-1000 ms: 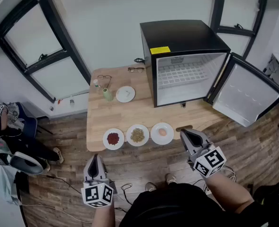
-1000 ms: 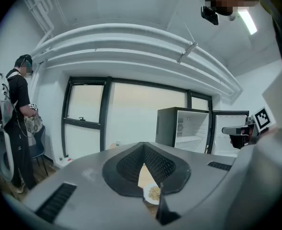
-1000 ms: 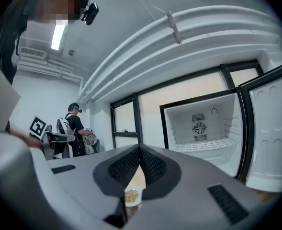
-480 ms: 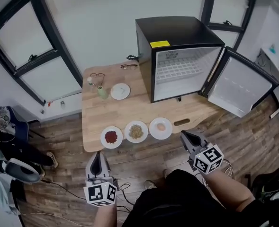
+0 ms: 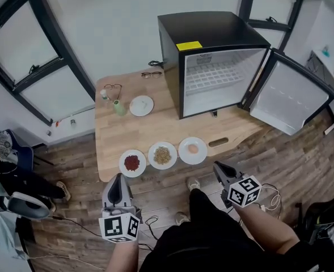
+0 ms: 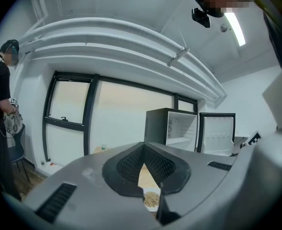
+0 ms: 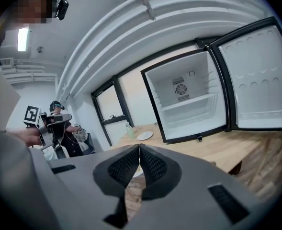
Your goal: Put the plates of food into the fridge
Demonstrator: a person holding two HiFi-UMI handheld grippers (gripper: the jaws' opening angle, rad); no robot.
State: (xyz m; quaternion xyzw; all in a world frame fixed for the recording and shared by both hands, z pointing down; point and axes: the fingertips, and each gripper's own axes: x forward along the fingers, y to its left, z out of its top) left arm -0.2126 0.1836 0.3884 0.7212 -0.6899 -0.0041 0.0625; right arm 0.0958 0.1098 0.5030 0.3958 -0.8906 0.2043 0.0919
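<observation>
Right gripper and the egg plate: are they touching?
Apart. The head view shows the right gripper short of the table edge, with bare wood and floor between it and the egg plate.

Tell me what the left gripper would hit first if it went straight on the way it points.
Likely the front edge of the light wooden table, or just past it the round white plate of beige grains, seen right beyond the shut left gripper. Height against the tabletop is unclear.

Black fridge [image 5: 212,32], white inside, yellow sticker [image 5: 189,45]. Pale wood table [image 5: 149,130]. Left plate [image 5: 122,168] white with red food, middle plate [image 5: 152,157] tan, right plate [image 5: 184,154] an orange spot.
</observation>
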